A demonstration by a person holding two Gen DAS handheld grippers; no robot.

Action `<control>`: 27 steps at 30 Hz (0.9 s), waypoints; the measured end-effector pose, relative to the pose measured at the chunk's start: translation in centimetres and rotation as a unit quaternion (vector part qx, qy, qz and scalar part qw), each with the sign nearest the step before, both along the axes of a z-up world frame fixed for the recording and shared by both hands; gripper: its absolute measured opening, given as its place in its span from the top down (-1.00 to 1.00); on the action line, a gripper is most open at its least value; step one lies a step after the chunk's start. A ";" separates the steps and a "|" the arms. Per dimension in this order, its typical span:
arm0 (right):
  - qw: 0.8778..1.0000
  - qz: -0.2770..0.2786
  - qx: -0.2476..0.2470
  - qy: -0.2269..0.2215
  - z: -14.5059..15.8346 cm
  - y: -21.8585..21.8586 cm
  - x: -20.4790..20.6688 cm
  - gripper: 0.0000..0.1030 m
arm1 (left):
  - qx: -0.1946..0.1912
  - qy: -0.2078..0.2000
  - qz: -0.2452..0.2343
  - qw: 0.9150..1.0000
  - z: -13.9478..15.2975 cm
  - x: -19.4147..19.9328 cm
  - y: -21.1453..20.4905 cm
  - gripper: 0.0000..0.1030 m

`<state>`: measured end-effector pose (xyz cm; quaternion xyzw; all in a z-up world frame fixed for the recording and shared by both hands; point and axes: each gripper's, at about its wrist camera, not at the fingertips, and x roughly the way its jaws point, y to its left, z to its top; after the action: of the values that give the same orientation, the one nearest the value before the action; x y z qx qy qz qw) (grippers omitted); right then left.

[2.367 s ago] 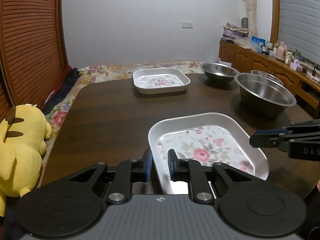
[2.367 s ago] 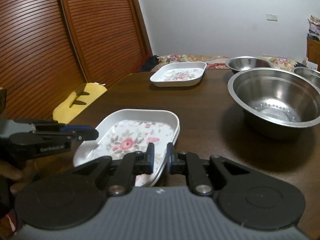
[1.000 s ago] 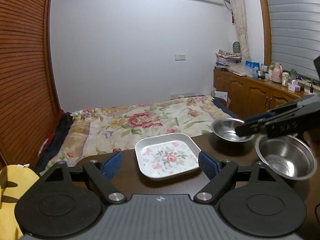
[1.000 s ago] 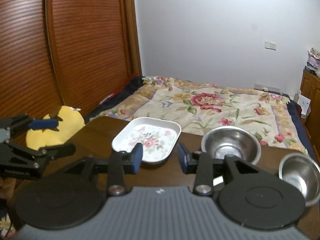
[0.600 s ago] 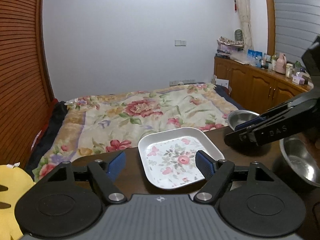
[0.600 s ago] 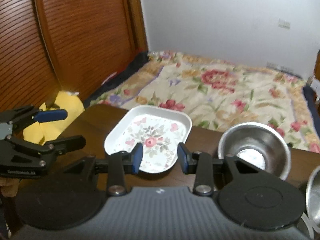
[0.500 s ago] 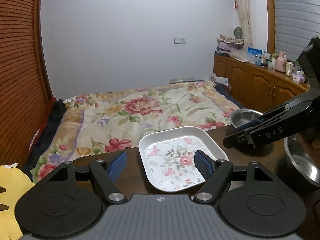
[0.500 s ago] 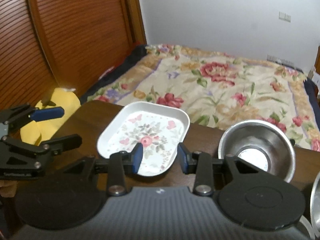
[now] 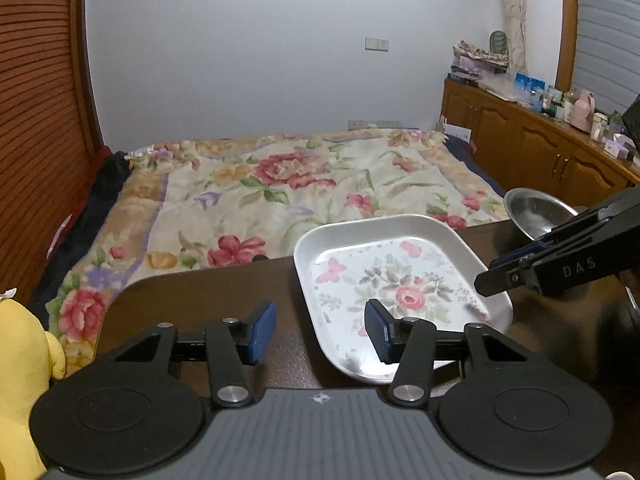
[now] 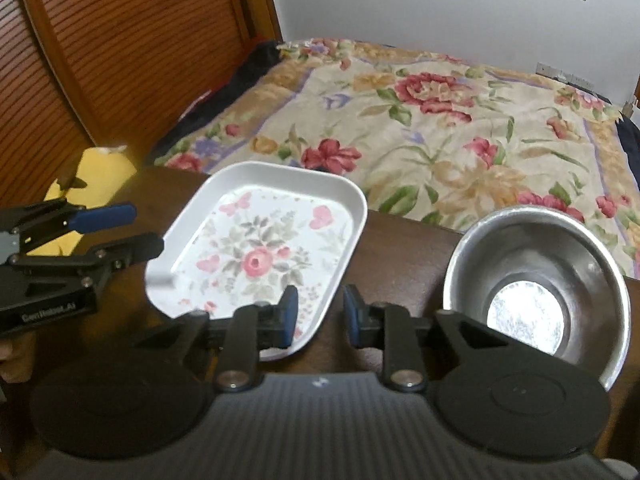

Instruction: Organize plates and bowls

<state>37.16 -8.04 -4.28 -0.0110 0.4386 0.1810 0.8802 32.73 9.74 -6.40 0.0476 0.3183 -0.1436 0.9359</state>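
Floral plate [image 9: 400, 280] at table [image 9: 192, 300] far edge. Left gripper [image 9: 320, 332], right gripper [image 10: 318, 312] straddle opposite rims, jaws just closing, pads not visibly pressing. Steel bowl [image 10: 532, 280] partly hidden behind right gripper.

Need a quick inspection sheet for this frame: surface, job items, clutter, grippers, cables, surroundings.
Surface: dark wooden table, bare around the dishes.
Job's things: white rectangular floral plate near the table's far edge; round stainless steel bowl beside it, apart, upright.
Clutter: nothing seen on the table.
Grippers: left gripper open, jaws just closing, astride the plate's near-left rim; right gripper open, jaws just closing, astride its near-right rim. Neither pad pair presses yet.
Cables: nothing seen.
Surroundings: floral bedspread beyond the table; yellow plush toy at left; wooden sideboard with small items.
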 end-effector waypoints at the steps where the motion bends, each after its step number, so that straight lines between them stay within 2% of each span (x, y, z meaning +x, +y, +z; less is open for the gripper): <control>1: 1.000 -0.001 0.001 0.002 -0.1 0.0 0.1 0.49 | 0.001 0.003 0.000 1.000 -0.1 0.1 0.0 0.02; 6: 1.000 -0.002 -0.003 0.010 -0.5 -0.2 0.8 0.51 | -0.001 0.016 0.015 1.000 -0.6 1.0 0.2 0.22; 8: 1.000 -0.001 -0.005 0.011 -0.7 -0.3 1.0 0.55 | -0.014 0.023 0.019 0.999 -0.7 1.5 0.4 0.28; 15: 1.000 -0.002 -0.005 0.018 -0.9 -0.3 1.3 0.62 | -0.024 0.048 0.015 0.998 -1.6 2.5 0.7 0.52; 17: 1.000 -0.002 -0.003 0.020 -0.9 -0.3 1.3 0.65 | -0.027 0.052 0.012 0.998 -1.8 2.5 0.7 0.54; 19: 1.000 0.001 0.001 0.022 -0.9 -0.3 1.4 0.76 | -0.029 0.055 0.010 0.998 -1.8 2.5 0.6 0.56; 23: 1.000 0.004 0.001 0.023 -1.0 0.1 1.3 0.78 | -0.032 0.062 0.011 0.998 -1.8 2.4 0.5 0.73; 27: 1.000 0.013 0.014 0.022 -0.9 0.3 0.6 0.77 | -0.039 0.071 0.020 0.996 -1.6 2.3 0.6 0.74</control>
<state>37.74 -7.79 -5.16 -0.0010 0.4550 0.1990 0.8680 34.98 10.33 -8.01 -0.0060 0.3794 -0.1402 0.9145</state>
